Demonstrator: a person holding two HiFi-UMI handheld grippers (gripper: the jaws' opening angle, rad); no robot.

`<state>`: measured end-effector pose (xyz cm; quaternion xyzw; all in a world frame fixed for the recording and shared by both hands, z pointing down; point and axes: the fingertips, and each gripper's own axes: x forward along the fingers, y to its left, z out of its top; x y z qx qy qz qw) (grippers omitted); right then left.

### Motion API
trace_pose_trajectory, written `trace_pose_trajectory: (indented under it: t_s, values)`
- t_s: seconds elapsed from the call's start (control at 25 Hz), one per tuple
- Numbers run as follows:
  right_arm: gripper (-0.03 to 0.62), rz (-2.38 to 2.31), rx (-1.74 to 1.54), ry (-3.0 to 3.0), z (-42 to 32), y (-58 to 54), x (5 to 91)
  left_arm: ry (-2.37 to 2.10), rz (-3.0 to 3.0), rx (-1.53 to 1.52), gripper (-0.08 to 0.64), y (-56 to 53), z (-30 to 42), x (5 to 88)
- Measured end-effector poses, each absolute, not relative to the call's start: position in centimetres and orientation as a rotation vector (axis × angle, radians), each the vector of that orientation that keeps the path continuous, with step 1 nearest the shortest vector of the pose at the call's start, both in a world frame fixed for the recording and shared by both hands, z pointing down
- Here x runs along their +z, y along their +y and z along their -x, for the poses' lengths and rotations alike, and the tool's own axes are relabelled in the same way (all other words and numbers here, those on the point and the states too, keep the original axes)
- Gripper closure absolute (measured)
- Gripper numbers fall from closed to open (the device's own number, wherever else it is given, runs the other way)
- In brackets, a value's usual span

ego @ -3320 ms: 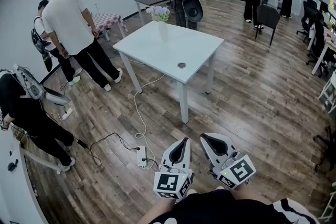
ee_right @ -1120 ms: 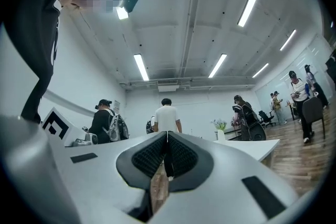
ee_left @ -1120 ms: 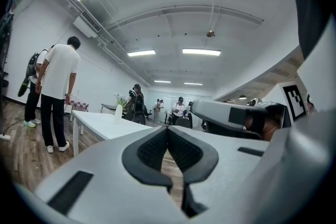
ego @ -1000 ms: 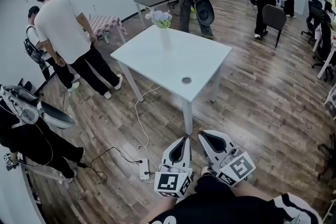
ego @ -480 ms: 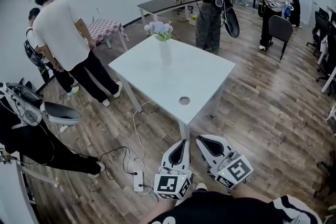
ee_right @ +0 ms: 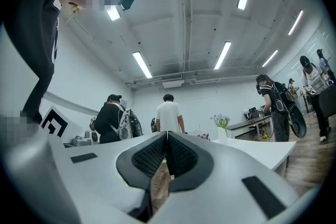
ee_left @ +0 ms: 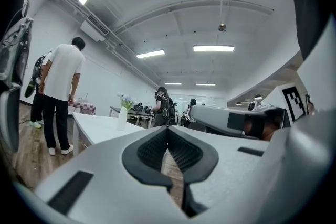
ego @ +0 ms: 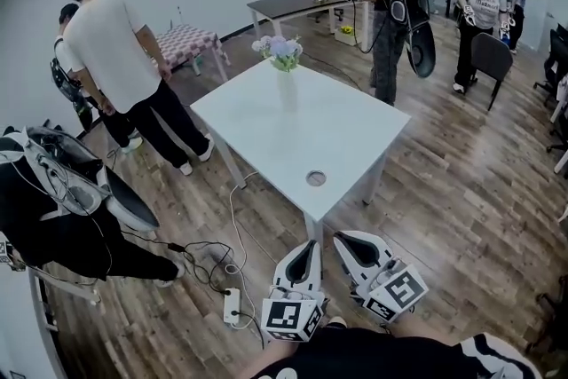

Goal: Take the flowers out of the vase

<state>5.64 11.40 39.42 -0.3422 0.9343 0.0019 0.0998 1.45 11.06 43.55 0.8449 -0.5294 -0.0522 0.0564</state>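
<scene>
At far corner of white square worktop (ego: 302, 138): pale flowers (ego: 280, 49) upright in slim white vase (ego: 287, 90). Well short of it, left gripper (ego: 309, 246) and right gripper (ego: 344, 240): fingers (ee_left: 152, 149) pressed together, empty. Likely approach step. Next: close in, spread fingers, pinch stems.

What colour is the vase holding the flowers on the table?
The vase is white, much like the table top; the head view shows it best.

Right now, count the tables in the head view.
3: the white table with the vase in the middle, a dark table behind it, and a checked-cloth table by the wall at left. More may be hidden at the right edge.
</scene>
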Motion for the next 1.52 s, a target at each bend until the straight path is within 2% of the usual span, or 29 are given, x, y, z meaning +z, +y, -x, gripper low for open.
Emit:
trace_pose_trajectory:
  t_s: [0.8, 1.52]
  values:
    - [0.572, 0.932, 0.012, 2.761, -5.6, 10.0, 38.5, -1.68, -2.578, -0.17, 0.558, 10.3, -1.6, 42.1]
    - [0.572, 0.947, 0.008, 2.789, -3.1, 1.1, 39.3, -1.637, -2.555, -0.168, 0.558, 0.6, 0.6, 43.1]
